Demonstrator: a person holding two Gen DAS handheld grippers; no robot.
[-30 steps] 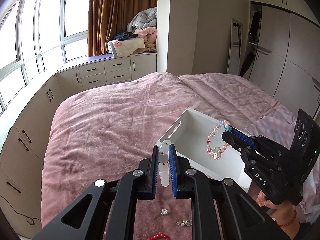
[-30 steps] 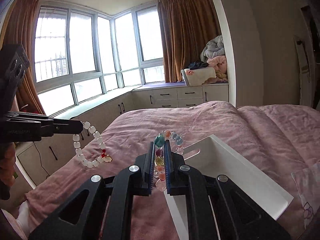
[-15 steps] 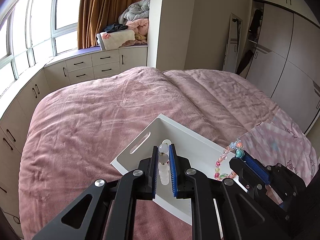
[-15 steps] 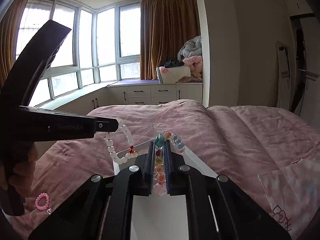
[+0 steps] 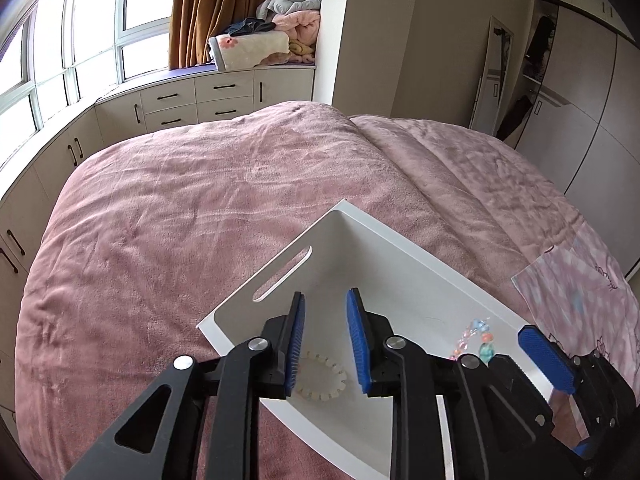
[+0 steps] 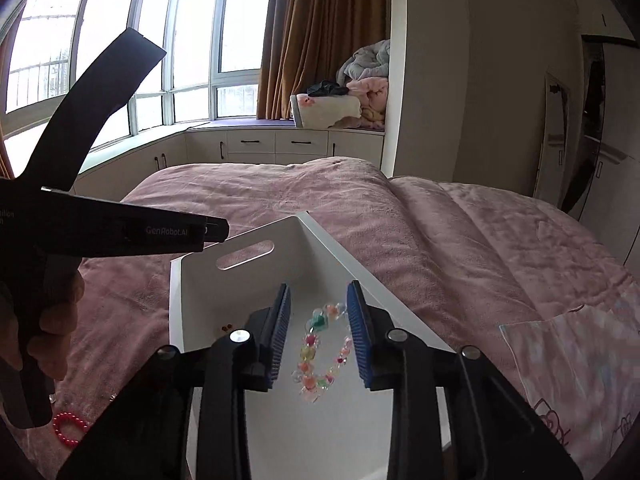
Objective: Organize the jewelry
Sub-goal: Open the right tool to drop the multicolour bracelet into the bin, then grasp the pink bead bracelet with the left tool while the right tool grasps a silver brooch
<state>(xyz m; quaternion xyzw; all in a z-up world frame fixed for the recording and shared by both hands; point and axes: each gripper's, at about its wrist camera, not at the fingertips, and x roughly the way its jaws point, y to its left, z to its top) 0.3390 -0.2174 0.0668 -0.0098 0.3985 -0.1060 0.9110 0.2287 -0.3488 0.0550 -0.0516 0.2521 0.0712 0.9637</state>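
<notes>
Pink plush bedding (image 5: pixel 192 216) is the working surface, with a white tray (image 5: pixel 360 236) sitting on it right under my two grippers. Nearest to me, my left gripper (image 5: pixel 323 344) has just been opening its jaws, and they now stand apart over the tray's near corner; the white bead bracelet (image 5: pixel 322 376) lies flat on the tray floor below the gap, free of both pads. My right gripper (image 6: pixel 318 334) has likewise just been opening, and the multicoloured bead bracelet (image 6: pixel 320 354) sits in the tray between its blue pads (image 6: pixel 358 340) without being pinched. Both bracelets are inside the tray, the white one toward the left, the coloured one toward the right. Outside the tray, near left on the bedding, a red bead bracelet (image 6: pixel 70 428) lies beside the hand (image 6: pixel 48 320) gripping the left tool. Farther off, the tray's end wall has a slot handle (image 6: pixel 245 255). Beyond the bed, drawers (image 5: pixel 196 100) run under the window, with folded blankets (image 5: pixel 276 36) piled on top.
</notes>
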